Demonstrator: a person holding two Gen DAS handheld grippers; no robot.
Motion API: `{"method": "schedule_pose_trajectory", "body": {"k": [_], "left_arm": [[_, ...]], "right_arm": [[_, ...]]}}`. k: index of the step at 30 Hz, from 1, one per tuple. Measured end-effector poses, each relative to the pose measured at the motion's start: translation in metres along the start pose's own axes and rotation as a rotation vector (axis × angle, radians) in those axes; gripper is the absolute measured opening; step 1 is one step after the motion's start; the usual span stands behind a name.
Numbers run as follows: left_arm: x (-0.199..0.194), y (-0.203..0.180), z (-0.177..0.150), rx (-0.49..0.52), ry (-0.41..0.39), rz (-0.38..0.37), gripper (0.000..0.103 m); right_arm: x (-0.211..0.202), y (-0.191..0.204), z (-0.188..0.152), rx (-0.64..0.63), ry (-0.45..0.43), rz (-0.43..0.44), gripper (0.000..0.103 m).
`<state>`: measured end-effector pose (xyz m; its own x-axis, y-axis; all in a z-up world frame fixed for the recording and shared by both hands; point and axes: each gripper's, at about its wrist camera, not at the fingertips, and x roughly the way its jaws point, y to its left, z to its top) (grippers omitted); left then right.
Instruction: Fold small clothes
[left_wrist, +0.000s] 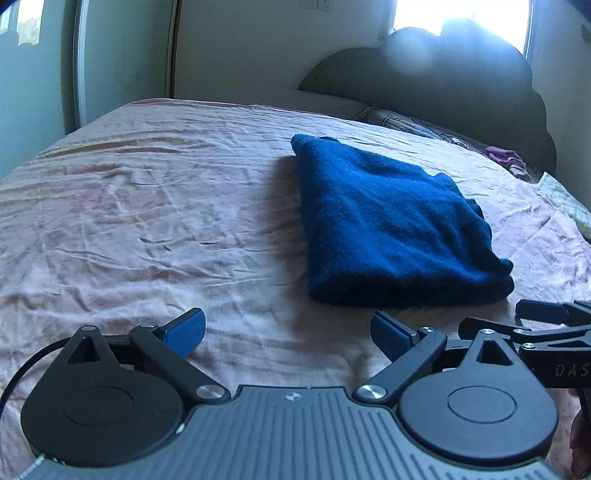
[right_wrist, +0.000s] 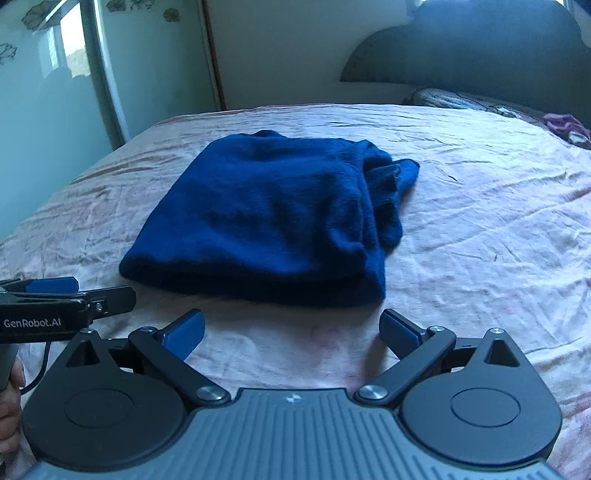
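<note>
A dark blue knitted garment (left_wrist: 391, 221) lies folded into a thick rectangle on the pink bedsheet (left_wrist: 147, 206). It also shows in the right wrist view (right_wrist: 273, 218), with loose layers bunched at its right side. My left gripper (left_wrist: 288, 332) is open and empty, just short of the garment's near edge and to its left. My right gripper (right_wrist: 291, 330) is open and empty, right in front of the garment's near edge. Each gripper shows at the edge of the other's view: the right one (left_wrist: 546, 321), the left one (right_wrist: 70, 295).
The bed has a dark headboard (left_wrist: 461, 92) at the far end, with patterned pillows (left_wrist: 413, 125) and a small purple cloth (left_wrist: 506, 157) below it. A glass sliding door (right_wrist: 55, 110) stands on the left. A window (left_wrist: 461, 18) glares behind the headboard.
</note>
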<state>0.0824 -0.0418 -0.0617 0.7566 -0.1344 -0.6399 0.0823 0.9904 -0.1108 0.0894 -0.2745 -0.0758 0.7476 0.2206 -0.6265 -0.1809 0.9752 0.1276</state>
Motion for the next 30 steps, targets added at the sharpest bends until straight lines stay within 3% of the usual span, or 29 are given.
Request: {"method": "schedule_pose_trajectory", "body": {"k": [30], "left_arm": [[-0.007, -0.003, -0.014, 0.005, -0.006, 0.071, 0.102]], "right_arm": [[-0.007, 0.000, -0.020, -0.018, 0.011, -0.033, 0.103]]}}
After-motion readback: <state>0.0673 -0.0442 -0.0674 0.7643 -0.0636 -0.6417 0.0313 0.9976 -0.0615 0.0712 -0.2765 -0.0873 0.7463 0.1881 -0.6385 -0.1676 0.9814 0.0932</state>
